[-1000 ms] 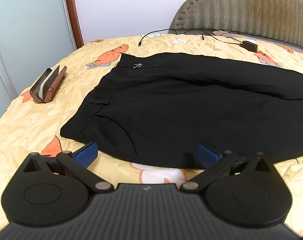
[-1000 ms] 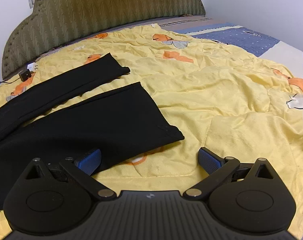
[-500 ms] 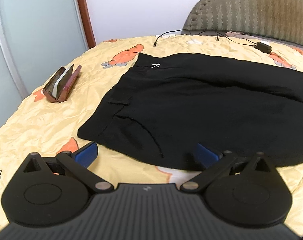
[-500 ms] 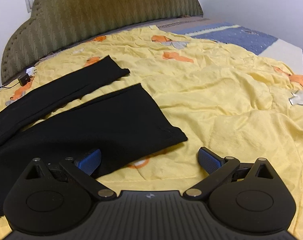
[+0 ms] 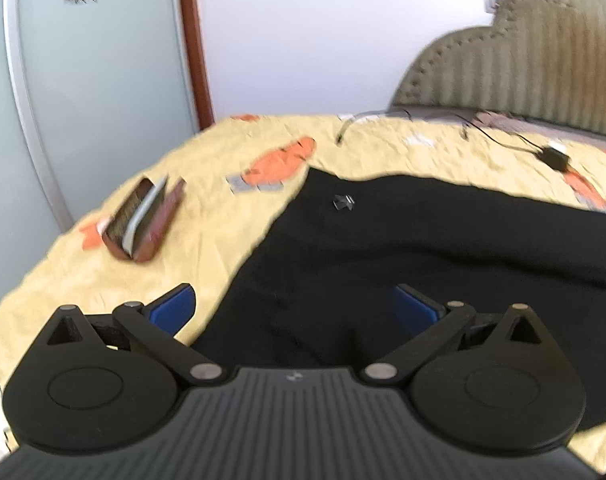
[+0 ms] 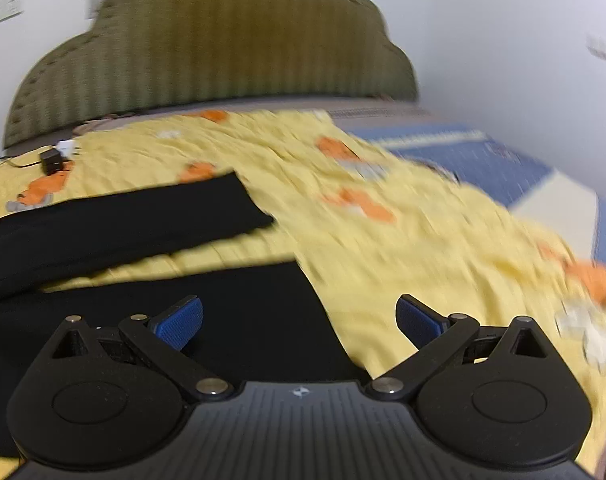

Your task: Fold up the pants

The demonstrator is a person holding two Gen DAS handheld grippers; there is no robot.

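- Presently, black pants (image 5: 403, 264) are seen spread flat on a yellow quilt (image 5: 207, 216) with orange prints.
- The left gripper (image 5: 293, 310) is held with its jaws spread wide and nothing between them; the waist end of the pants lies under and ahead of it, with the left finger over bare quilt.
- The right gripper (image 6: 299, 320) is likewise released and empty, held over the hem of the nearer leg (image 6: 239, 312).
- The farther leg (image 6: 135, 220) is laid apart, beyond a strip of quilt.
- A brown case (image 5: 145, 220) is seen left of the waistband.
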